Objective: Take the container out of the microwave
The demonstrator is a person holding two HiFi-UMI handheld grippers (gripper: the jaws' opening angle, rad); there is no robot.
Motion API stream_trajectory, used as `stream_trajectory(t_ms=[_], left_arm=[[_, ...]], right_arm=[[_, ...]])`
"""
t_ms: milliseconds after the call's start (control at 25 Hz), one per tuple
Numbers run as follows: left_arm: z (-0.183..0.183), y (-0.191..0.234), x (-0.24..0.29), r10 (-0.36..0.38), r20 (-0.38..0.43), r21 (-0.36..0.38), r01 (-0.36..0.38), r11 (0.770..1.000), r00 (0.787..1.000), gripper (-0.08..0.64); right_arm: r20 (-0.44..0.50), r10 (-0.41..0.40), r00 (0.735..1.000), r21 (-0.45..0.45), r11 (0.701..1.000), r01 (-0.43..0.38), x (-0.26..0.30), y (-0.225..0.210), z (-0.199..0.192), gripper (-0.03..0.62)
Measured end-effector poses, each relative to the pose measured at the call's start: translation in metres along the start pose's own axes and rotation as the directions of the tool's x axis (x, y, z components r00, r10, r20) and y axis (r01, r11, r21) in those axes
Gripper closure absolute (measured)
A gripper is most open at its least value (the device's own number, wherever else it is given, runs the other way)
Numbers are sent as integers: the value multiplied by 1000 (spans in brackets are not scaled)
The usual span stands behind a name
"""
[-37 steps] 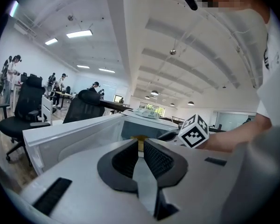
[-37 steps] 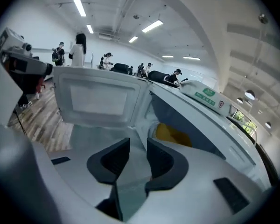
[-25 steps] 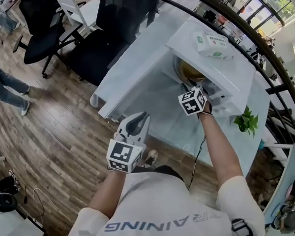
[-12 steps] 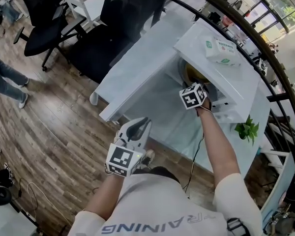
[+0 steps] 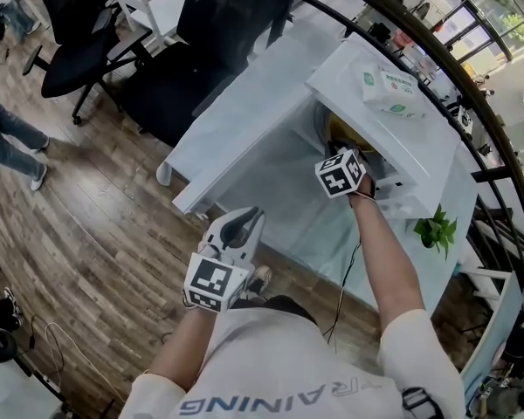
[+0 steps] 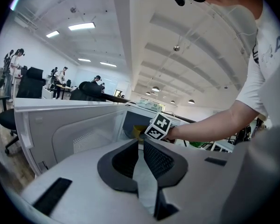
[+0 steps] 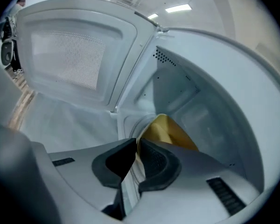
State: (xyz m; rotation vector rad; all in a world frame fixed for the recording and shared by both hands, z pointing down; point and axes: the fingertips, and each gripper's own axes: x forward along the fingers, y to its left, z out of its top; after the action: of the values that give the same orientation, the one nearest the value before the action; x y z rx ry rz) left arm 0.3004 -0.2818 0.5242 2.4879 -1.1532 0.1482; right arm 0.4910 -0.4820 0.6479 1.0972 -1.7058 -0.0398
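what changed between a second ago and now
The right gripper, reaching into the microwave, has just been closing its jaws and now pinches the rim of the yellow container. Its place barely shifted. The left gripper stayed shut and idle in front of the table, the door stayed open, and the container is not out yet.
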Motion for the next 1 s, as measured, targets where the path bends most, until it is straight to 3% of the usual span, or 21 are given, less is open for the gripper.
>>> stream_trajectory(t_ms=[200, 480, 1000], left_arm=[[4, -4, 1, 0, 6, 6, 0, 1000, 1000, 500], [9, -17, -7, 1, 23, 16, -2, 1000, 1000, 500], [17, -37, -10, 29, 64, 75, -34, 997, 998, 500]], right_arm=[[59, -1, 998, -7, 1000, 1, -23, 9, 13, 557], [111, 62, 992, -6, 998, -62, -69, 34, 11, 558], [234, 191, 953, 25, 979, -202, -172, 96, 7, 558]])
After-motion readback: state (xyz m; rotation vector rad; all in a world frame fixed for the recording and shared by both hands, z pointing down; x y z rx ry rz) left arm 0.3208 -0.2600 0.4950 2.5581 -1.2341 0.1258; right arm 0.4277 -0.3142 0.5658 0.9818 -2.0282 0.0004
